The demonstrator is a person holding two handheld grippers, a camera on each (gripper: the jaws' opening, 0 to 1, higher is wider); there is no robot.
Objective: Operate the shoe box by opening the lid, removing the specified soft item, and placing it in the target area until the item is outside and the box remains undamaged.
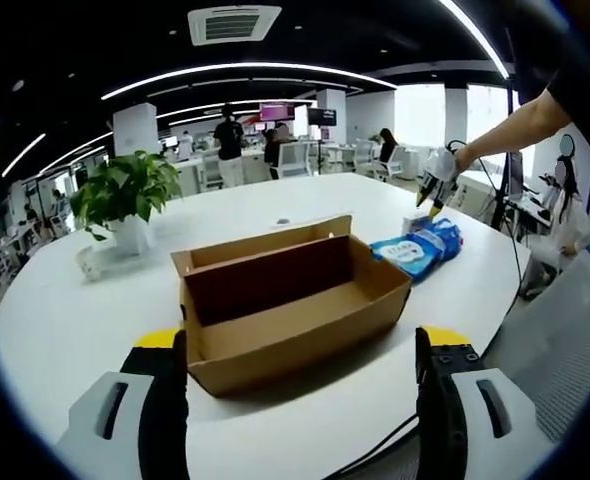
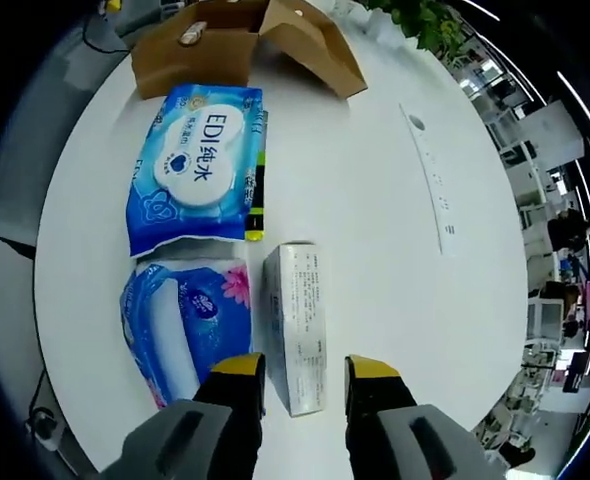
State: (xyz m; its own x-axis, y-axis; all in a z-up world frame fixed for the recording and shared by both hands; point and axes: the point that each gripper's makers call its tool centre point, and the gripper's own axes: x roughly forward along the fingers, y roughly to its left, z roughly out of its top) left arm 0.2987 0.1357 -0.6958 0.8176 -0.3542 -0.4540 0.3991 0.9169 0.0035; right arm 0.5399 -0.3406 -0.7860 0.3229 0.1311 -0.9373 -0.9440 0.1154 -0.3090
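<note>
The brown cardboard shoe box lies on the white round table with its lid standing open at the back; its inside looks bare in the left gripper view. My left gripper is open, its jaws wide apart just in front of the box. To the box's right lie a blue wipes pack and a blue tissue pack, with a white carton beside them. My right gripper, also seen as the right gripper in a gloved hand, hovers open over the carton's near end. A small pale patch shows inside the shoe box.
A potted plant stands at the table's far left. A cable hangs past the table's right edge. People and office chairs are far behind the table. The table edge runs just left of the packs.
</note>
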